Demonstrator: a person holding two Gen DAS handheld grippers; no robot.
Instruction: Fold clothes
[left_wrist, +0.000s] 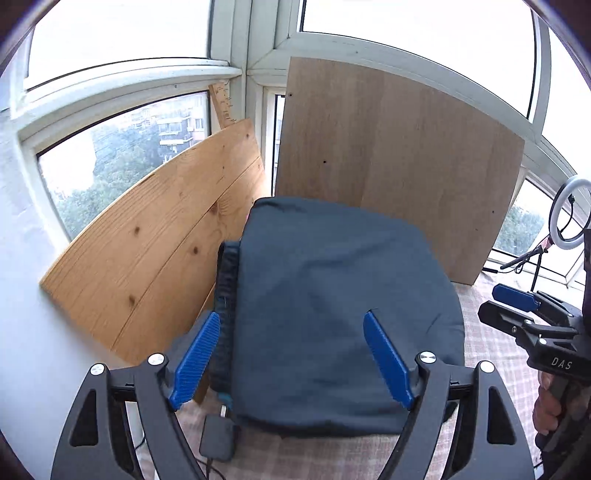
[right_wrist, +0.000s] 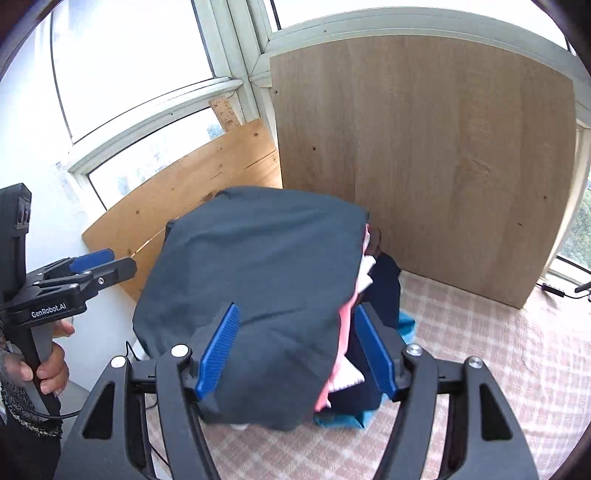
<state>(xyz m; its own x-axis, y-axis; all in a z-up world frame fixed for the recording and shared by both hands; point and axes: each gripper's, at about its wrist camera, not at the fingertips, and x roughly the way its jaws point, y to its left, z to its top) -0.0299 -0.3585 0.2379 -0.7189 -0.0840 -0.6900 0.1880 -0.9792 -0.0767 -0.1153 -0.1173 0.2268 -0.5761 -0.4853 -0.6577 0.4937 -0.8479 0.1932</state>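
- Jaws of both grippers are standing apart, gripping nothing, as two hands work over a pile of folded clothes.
- Left gripper (left_wrist: 291, 354) is hovering over the near edge of the dark blue garment (left_wrist: 332, 302) that is topping the stack, its blue pads spread wide, one over the left edge of the pile and the other over the cloth; whether either is brushing the fabric is hard to tell.
- Right gripper (right_wrist: 295, 350) is straddling the right-hand edge of the same dark garment (right_wrist: 255, 280), one pad over the top sheet, the other beside the stack's side, where pink (right_wrist: 341, 332), white and teal layers (right_wrist: 347, 419) are showing beneath.
- Stacked clothes are sitting on a pink checked cloth (right_wrist: 480, 369) covering the desk, pushed close to the corner under the windows (left_wrist: 122, 158).
- Two wooden boards are leaning behind the pile: a knotty pine board (left_wrist: 159, 251) on the left and a paler, taller board (left_wrist: 399, 162) on the right.
- A person's hand (right_wrist: 51, 365) is wrapping around the left gripper's handle in the right wrist view.
- A ring light (left_wrist: 570, 210) on a stand is standing at the far right by the window, and a small dark box (left_wrist: 218, 437) with a cable is lying on the cloth just beside the stack's near left corner.
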